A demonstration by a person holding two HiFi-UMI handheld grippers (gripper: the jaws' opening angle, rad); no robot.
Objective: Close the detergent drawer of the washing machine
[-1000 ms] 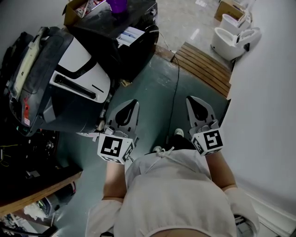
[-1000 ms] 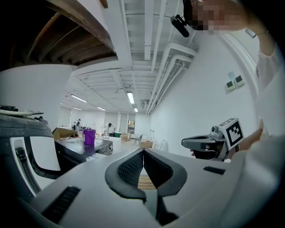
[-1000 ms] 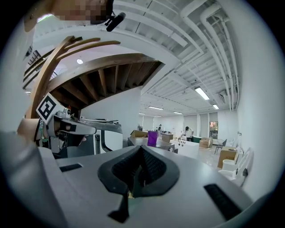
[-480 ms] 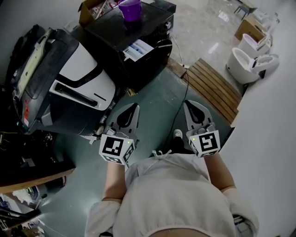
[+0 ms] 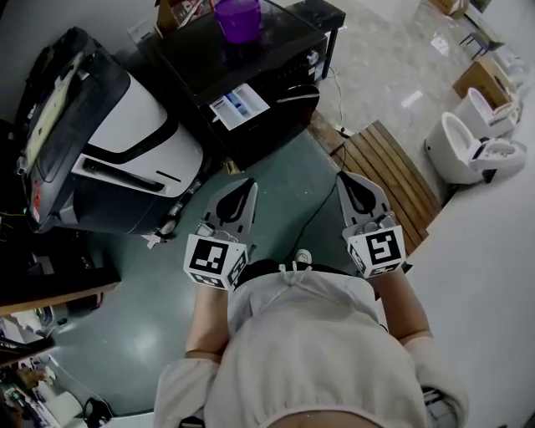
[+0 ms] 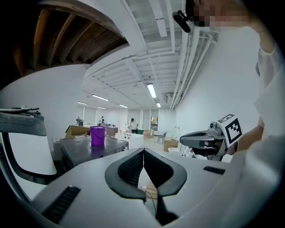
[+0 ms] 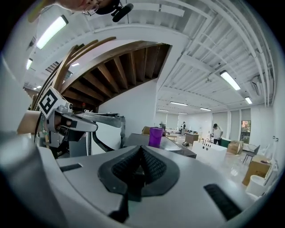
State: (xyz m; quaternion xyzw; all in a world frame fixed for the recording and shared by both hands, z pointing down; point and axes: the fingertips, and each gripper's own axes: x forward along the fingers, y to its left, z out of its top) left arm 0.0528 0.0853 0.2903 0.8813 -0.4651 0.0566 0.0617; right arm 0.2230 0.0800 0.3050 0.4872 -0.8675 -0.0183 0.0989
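A black box-shaped machine [image 5: 251,84] stands ahead of me with a purple cup [image 5: 238,17] on its top. A white and black appliance [image 5: 109,142] leans at its left. I cannot make out a detergent drawer on either. My left gripper [image 5: 247,184] and right gripper [image 5: 344,178] hang side by side at waist height over the green floor, short of both machines. Both are shut with nothing between the jaws. The left gripper view shows its pads [image 6: 133,167] pressed together and the cup [image 6: 97,135] beyond. The right gripper view shows its own jaws [image 7: 141,151] closed.
A wooden slatted platform [image 5: 393,171] lies on the floor at right, with white toilets [image 5: 468,146] behind it. A black cable [image 5: 322,201] runs across the green floor between the grippers. A white wall [image 5: 493,276] borders the right side. Cluttered shelving [image 5: 42,284] sits at left.
The head view has swung, so the black machine and purple cup now sit more central and lower. Both grippers keep the same pose, still shut and empty.
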